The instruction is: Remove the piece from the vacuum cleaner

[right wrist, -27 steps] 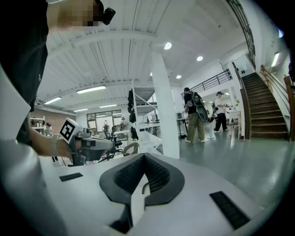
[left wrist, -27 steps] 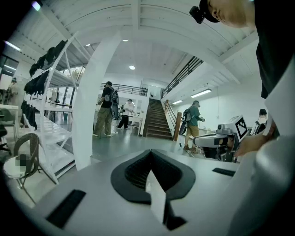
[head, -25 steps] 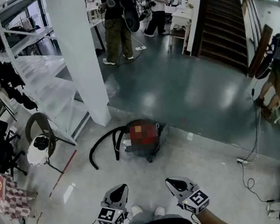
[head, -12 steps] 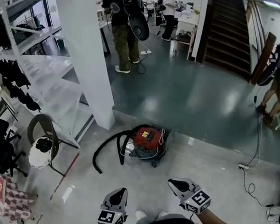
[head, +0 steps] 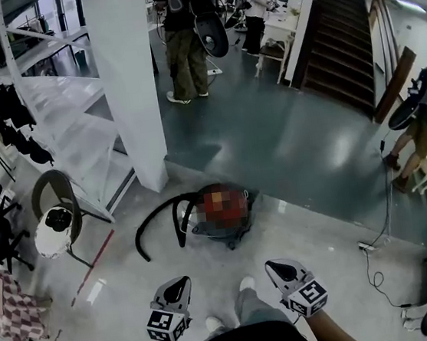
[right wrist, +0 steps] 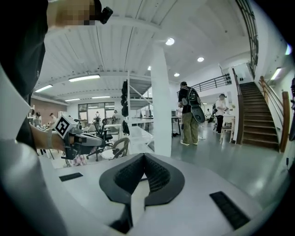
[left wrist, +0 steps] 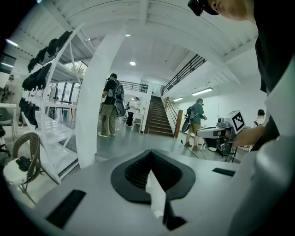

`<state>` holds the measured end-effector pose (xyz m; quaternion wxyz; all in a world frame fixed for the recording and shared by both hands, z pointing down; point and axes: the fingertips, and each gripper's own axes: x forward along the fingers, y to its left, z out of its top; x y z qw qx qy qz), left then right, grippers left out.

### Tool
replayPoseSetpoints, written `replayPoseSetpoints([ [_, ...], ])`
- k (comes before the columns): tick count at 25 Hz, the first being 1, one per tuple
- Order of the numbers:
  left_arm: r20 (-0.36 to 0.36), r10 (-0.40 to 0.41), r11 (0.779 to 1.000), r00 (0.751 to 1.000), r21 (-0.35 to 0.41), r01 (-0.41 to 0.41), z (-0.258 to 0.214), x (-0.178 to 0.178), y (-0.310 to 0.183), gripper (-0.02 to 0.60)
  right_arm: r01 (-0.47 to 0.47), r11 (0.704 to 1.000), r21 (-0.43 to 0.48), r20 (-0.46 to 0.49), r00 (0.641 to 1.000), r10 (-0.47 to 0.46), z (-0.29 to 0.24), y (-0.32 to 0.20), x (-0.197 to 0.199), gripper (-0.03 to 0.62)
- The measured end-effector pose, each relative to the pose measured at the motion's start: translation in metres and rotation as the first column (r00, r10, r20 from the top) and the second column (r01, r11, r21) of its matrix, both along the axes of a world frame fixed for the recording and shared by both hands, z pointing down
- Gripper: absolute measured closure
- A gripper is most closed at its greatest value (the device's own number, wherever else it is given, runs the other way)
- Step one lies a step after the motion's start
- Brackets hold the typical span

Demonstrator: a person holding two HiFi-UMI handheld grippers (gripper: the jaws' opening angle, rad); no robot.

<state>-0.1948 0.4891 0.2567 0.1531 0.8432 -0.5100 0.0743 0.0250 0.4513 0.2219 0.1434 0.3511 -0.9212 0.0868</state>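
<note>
A red-topped canister vacuum cleaner (head: 220,213) stands on the pale floor ahead of me, partly under a mosaic patch. Its black hose (head: 151,218) curves out to the left. My left gripper (head: 176,289) and right gripper (head: 276,271) hang low near my body, well short of the vacuum. Both are shut with nothing between the pads. In the left gripper view the black pads (left wrist: 133,171) meet in front of a white pillar (left wrist: 94,115). The right gripper view shows its pads (right wrist: 156,174) pressed together, with the left gripper (right wrist: 78,137) off to the side.
A white pillar (head: 127,84) stands just behind the vacuum. A chair holding a white helmet (head: 55,224) is at left, beside a white rack (head: 53,124). Cables (head: 377,246) trail at right. People stand far back (head: 185,30) and at the right edge (head: 420,125). A staircase (head: 339,27) rises behind.
I have stepped forward: a foot and leg now show between the grippers. The vacuum sits slightly nearer and both grippers stay shut.
</note>
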Motion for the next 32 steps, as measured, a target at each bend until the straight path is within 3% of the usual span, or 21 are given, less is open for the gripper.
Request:
replayPoseSetpoints([
  [11,0.034,-0.003,0.999,0.999,0.049,0.001,-0.017,0.007,-0.121,0.561,0.03,1.0,-0.008,0.061,0.998,-0.029,0.013,-0.108,0.0,0.566],
  [22,0.068,-0.004,1.0,0.998,0.028,0.003,-0.026,0.063,-0.271,0.561,-0.002,0.999,-0.053,0.106,0.994,0.008,0.02,-0.261,0.06,0.566],
  [32,0.064,-0.001,1.0,0.998,-0.019,0.002,-0.01,0.082,-0.333,0.561,-0.011,0.998,-0.061,0.111,0.994,0.018,0.025,-0.327,0.073,0.566],
])
